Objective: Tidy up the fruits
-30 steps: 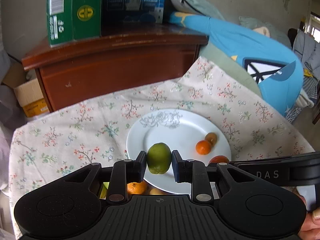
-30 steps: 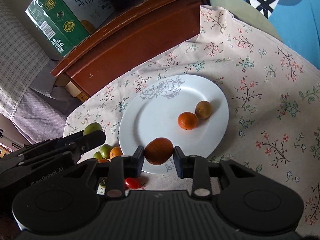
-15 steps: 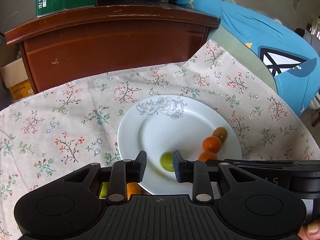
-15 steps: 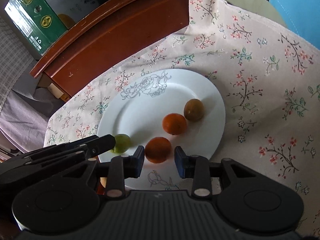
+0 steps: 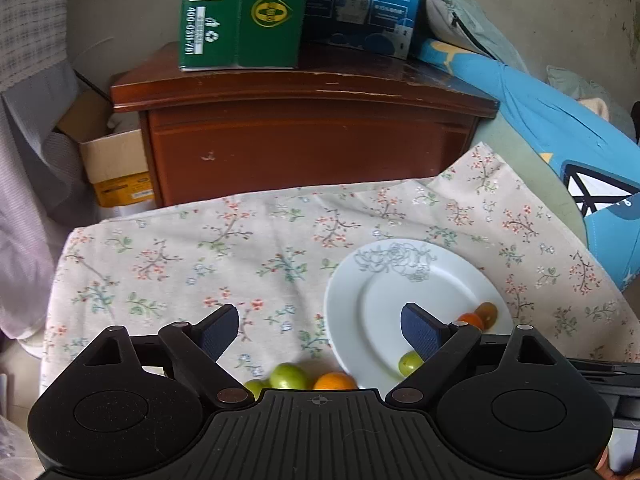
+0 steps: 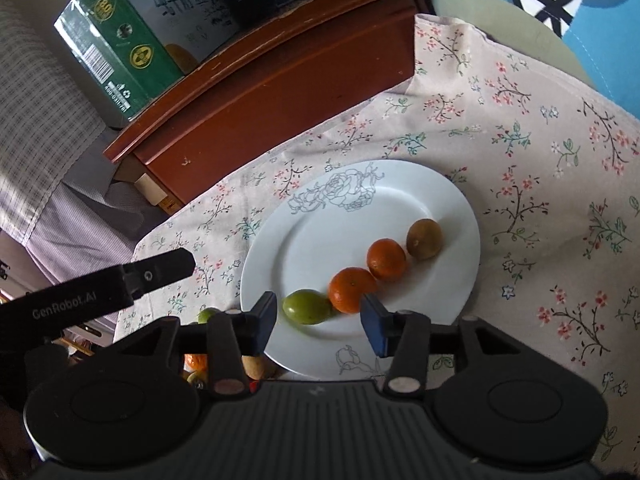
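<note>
A white plate lies on the floral cloth. On it, in a row, sit a green fruit, two oranges and a brown fruit. My right gripper is open and empty just above the near end of the row. My left gripper is open and empty, left of the plate, above loose green fruits and an orange on the cloth. The green fruit on the plate shows in the left wrist view too.
A brown wooden cabinet stands behind the table with a green carton and a blue box on top. A blue cushion lies at the right. More loose fruit sits left of the plate.
Both grippers let go of their fruit onto the plate and opened wide. The left gripper pulled back and to the left; the right one drew back slightly.
</note>
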A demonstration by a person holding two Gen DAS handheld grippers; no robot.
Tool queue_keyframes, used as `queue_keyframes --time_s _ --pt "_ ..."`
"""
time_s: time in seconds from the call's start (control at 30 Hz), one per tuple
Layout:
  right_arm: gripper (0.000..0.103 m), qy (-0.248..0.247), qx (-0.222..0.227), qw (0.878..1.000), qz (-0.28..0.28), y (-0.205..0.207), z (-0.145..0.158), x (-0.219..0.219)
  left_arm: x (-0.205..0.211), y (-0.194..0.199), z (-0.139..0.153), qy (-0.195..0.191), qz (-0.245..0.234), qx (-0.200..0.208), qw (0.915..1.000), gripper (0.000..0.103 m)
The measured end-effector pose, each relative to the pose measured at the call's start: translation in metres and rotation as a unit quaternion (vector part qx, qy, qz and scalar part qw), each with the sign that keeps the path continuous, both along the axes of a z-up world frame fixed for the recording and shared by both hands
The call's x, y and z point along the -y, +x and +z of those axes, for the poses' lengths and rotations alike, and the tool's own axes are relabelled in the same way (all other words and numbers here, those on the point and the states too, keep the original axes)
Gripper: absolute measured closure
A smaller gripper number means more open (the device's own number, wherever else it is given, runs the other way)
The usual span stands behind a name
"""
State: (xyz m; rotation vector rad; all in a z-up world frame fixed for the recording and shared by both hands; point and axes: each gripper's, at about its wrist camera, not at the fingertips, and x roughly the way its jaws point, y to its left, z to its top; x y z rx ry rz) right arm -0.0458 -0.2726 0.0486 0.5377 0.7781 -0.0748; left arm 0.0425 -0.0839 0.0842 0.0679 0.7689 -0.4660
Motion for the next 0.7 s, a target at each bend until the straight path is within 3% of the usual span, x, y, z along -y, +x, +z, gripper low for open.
queue_keyframes --time_s 0.1,0.27,0.4,0.7 --pt "0.050 -0.017 -0.001 1.000 0.014 0.000 0.002 -0.007 -0.005 -0.001 0.000 0.011 0.006 0.002 0.9999 0.013" --pt "0.049 -0.017 -0.009 0.999 0.027 0.000 0.001 -0.014 -0.013 -0.003 -0.004 0.030 0.007 -0.006 0.9995 0.013" --pt "0.049 -0.012 -0.006 0.999 0.032 -0.005 0.002 -0.018 -0.022 -0.004 -0.005 0.030 0.016 -0.013 0.9993 0.013" --pt "0.049 -0.057 0.010 0.995 0.081 -0.016 0.006 -0.044 -0.053 -0.005 -0.012 0.026 0.034 -0.038 0.9984 0.013"
